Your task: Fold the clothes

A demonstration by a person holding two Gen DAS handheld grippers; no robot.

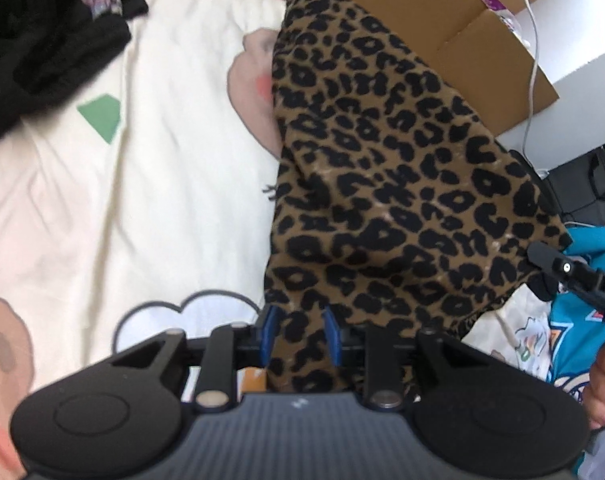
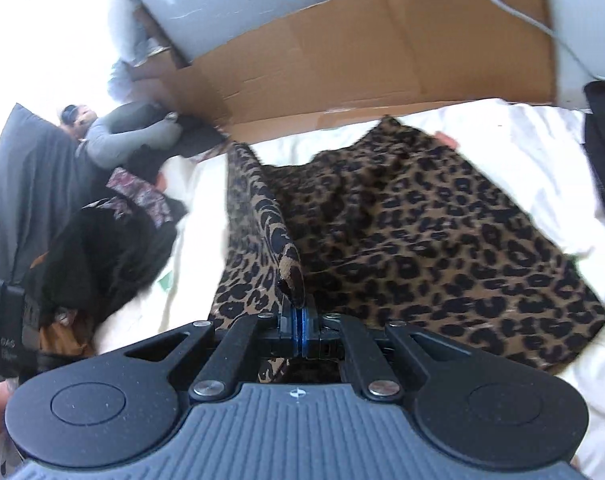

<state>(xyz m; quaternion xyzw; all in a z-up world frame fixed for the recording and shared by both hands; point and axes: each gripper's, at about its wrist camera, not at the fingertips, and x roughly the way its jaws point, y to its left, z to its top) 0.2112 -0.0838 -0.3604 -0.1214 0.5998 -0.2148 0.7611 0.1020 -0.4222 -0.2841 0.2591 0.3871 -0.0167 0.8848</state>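
Claws first: both are working the leopard-print garment over the bed.

Left claw has its blue pads spread apart with leopard fabric bunched between them. Cloth is passing through the gap, but I'm not seeing the pads pressing on it, so I'm reading that claw as parted, not clamping. Right claw is pinched fully together on a rolled edge of the same garment, which is standing up as a ridge just ahead of the fingertips.

Going big to small:
- Bed sheet, cream with cartoon print, is serving as the folding surface. Far part of the garment is lying spread on it in the right wrist view.
- Flattened cardboard is standing along the far side of the bed, out of the way.
- Dark clothes pile is sitting off to the side on the bed, well apart, likely the queue.
- Teal printed garment is lying near the bed edge.
- Garment's near edge is being held up by the right claw so the far part can drape flat.

My read: I'm holding one edge raised to carry it over for a fold; fold not yet laid down. Risk: left side slipping, since that grip looks loose.
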